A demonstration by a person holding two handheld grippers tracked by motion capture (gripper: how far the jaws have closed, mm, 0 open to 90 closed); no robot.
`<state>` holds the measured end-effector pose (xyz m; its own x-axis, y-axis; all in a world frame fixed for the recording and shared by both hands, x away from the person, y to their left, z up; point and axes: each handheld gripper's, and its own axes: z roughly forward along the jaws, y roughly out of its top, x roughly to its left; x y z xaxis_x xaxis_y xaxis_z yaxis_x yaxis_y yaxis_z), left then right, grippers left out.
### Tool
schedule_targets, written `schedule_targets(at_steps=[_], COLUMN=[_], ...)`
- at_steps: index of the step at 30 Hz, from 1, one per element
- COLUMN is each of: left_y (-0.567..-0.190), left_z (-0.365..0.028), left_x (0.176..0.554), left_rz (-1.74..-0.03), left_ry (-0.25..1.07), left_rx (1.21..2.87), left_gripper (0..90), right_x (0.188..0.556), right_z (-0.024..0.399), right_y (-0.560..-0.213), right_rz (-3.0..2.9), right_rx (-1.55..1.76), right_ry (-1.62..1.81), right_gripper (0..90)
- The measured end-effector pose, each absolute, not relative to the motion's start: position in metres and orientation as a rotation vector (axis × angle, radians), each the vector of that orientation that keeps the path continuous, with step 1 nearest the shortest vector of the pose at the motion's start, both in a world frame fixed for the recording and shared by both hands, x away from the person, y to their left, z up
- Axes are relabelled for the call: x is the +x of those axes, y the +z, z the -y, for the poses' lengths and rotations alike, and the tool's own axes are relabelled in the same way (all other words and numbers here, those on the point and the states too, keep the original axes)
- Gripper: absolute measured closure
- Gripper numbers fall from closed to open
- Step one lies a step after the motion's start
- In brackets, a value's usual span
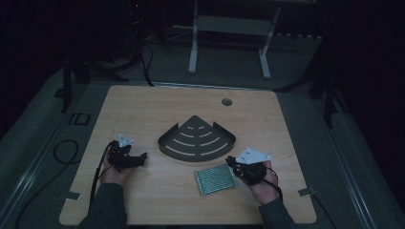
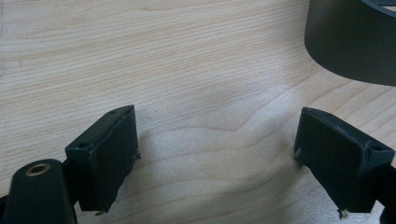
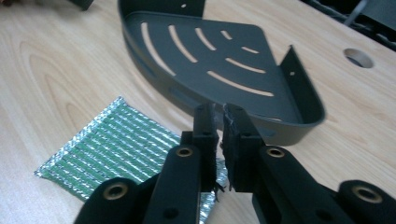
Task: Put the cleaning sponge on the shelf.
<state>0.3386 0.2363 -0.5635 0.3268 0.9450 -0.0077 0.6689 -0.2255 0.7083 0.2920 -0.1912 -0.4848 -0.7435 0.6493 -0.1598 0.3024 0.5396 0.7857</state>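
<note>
In the dim high view, details of both tools were hard to make out. One dark corner shelf (image 1: 197, 138) lay at the middle of the surface (image 1: 143, 109), one silver mesh pad (image 1: 216, 180) just nearer. The right tool (image 3: 223, 140) was clenched on nothing, above the pad's edge. The left tool (image 2: 215, 154) stood released, empty, left of the shelf.
</note>
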Motion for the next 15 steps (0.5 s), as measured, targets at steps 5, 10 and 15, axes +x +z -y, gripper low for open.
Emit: schedule_targets(at_steps=[5, 10, 15], left_y=[-0.563, -0.563, -0.563], left_z=[-0.236, -0.236, -0.236], left_x=[0.339, 0.339, 0.339], left_rz=[-1.416, -1.416, -1.416], left_ry=[0.579, 0.579, 0.579], left_rx=[1.98, 1.98, 1.98], left_gripper=[13.9, 13.9, 13.9], right_x=[0.291, 0.291, 0.292], right_z=[0.18, 0.169, 0.159], right_y=[-0.492, -0.498, -0.505], right_rz=[-2.387, -2.438, -2.473], right_rx=[0.733, 0.68, 0.643], right_ry=[1.084, 1.082, 1.06], right_gripper=[89.6, 89.7, 89.7])
